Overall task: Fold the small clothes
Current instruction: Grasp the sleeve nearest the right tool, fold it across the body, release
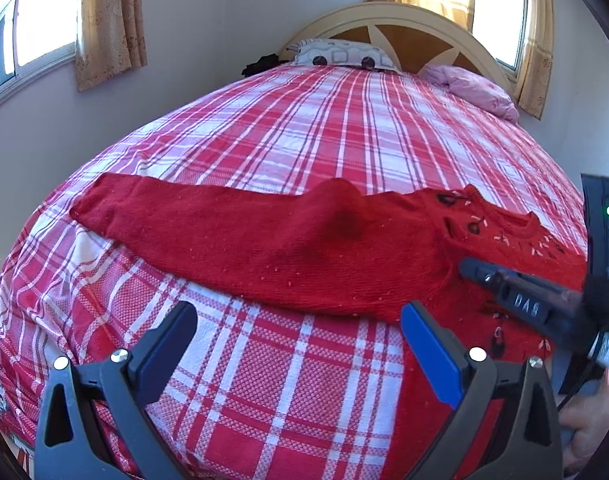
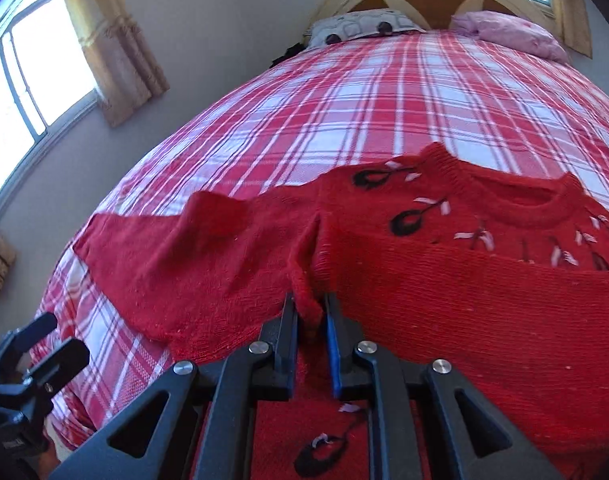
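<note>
Red knit sweater (image 1: 288,240); right hand-held gripper (image 1: 464,266) reads "DAS".

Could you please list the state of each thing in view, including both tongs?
Red sweater: spread on the bed, one sleeve folded across its front, other sleeve stretched out.
Right tongs: narrowly open, sweater fold between them.
Left tongs: open, empty.
Plaid bedspread: smooth.
Curtains: drawn aside.

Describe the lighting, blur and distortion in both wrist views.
Left wrist view: window blown out white, plaid bedspread bulged into a dome by the fisheye, mostly sharp. Right wrist view: same bulge and overexposed window, slight smear on the red sweater collar and embroidery; corners dark in both.
</note>
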Motion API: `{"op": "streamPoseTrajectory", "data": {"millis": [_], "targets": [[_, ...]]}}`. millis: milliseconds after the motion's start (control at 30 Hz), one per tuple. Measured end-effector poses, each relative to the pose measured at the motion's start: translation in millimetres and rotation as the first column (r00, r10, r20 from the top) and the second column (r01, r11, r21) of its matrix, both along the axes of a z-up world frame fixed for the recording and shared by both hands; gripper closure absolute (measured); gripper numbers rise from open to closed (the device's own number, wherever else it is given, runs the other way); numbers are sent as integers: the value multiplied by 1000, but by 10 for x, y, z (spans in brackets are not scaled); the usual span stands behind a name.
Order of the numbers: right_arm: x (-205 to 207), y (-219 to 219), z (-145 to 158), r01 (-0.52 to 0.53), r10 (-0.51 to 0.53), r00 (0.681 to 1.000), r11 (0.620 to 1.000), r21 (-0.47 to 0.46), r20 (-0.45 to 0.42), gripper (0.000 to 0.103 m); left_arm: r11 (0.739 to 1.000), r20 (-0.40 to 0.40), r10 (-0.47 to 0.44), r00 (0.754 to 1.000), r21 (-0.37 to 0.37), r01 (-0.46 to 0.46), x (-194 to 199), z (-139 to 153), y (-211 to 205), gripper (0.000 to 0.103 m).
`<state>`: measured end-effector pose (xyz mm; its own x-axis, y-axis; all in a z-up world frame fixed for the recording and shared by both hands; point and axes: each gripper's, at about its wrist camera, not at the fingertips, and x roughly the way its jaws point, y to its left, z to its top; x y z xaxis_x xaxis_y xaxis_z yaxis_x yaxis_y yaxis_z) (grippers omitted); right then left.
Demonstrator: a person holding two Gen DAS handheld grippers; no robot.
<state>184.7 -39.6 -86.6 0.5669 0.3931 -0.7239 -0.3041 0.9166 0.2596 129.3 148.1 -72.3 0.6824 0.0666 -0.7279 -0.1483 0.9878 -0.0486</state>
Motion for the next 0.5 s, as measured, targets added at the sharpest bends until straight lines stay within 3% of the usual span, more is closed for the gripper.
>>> {"op": "streamPoseTrajectory", "data": {"millis": [33,67,100,200,267,333,400,433,500], "targets": [[-15,2,26,-32,32,999,999,20,3,67,1000,-1,2,1000,0,-2,4,-7,10,0],[-45,-48,71,-67,67,998,996,66,-1,50,1000,-6,2,1000,-5,-2,35,-21,22,0],[-65,-93,115,-99,100,995,987,125,-5,46,1000,-9,1,1000,-7,-1,38,-24,19,0],[-163,-361,313,-109,110,994,959,261,9,46,1000,-15,-10,1000,-8,10,89,-40,-14,0],[-256,-644,436,-69,59,997,944,323,41,46,1000,-17,-24,1000,-3,24,111,-33,-74,0],[-337,-969,516,15,-31,998,959,284,52,46,999,-20,-48,999,-1,48,152,-25,-168,0],[-413,-1240,539,120,-131,989,981,151,65,46,997,-19,-71,997,1,71,185,-8,-270,0],[-489,-1432,552,195,-202,975,977,83,92,46,996,-14,-93,996,1,93,217,15,-362,0],[-620,-1822,548,306,-312,944,950,65,112,46,992,-4,-123,992,9,123,259,62,-497,0]]}}
